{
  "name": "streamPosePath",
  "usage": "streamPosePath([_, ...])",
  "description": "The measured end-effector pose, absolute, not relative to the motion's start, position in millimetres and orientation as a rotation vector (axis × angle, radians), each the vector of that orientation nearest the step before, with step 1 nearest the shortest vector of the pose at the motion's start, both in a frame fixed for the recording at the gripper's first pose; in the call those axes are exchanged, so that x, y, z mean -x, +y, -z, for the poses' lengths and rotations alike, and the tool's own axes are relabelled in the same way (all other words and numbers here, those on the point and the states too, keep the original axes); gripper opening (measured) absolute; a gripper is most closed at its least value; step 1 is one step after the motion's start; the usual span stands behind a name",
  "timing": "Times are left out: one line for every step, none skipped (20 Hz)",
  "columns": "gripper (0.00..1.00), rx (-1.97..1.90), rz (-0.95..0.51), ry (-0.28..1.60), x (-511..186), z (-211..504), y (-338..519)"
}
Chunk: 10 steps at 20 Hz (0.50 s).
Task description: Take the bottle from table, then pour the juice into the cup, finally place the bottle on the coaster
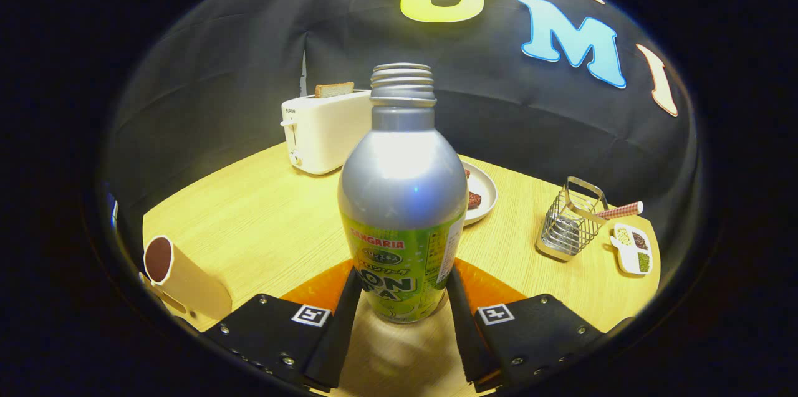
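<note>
A silver bottle (403, 197) with a green label and an uncapped threaded neck stands upright between my fingers. My gripper (404, 282) is shut on the bottle, one finger (341, 322) pressing the label's left side and the other its right. An orange coaster (318, 288) lies under and behind the bottle's base, showing on both sides of it. I cannot tell whether the base rests on it or hangs just above. A beige cup (181, 278) with a dark inside sits to the left of the fingers near the table's edge.
Beyond the bottle a white toaster (321, 132) holds a slice of bread. A white plate (483, 194) with dark food lies behind the bottle on the right. Farther right stand a wire holder (570, 219) and a small divided dish (633, 248) near the wooden table (262, 210) edge.
</note>
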<state>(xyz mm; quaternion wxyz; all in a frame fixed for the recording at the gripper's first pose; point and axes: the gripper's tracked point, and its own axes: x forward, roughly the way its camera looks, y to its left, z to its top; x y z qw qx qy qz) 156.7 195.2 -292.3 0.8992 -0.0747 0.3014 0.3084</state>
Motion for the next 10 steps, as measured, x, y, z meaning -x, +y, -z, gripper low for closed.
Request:
streamPosePath([0.71, 0.155, -0.635, 0.621, -161.3, 294.3, 195.4])
streamPosePath([0.71, 0.154, -0.634, 0.619, -163.4, 296.1, 196.0])
streamPosePath([0.71, 0.15, -0.633, 0.612, -167.6, 297.2, 197.9])
streamPosePath([0.72, 0.147, -0.632, 0.605, -171.1, 299.1, 199.9])
streamPosePath([0.73, 0.144, -0.63, 0.599, -174.0, 299.9, 201.2])
streamPosePath([0.73, 0.139, -0.628, 0.595, -176.2, 302.0, 202.7])
streamPosePath([0.74, 0.138, -0.625, 0.593, -178.3, 303.6, 203.8])
streamPosePath([0.74, 0.14, -0.619, 0.592, -180.2, 306.4, 203.6])
streamPosePath([0.75, 0.138, -0.62, 0.598, -180.4, 308.1, 203.5])
streamPosePath([0.75, 0.136, -0.622, 0.595, -180.8, 310.0, 204.9])
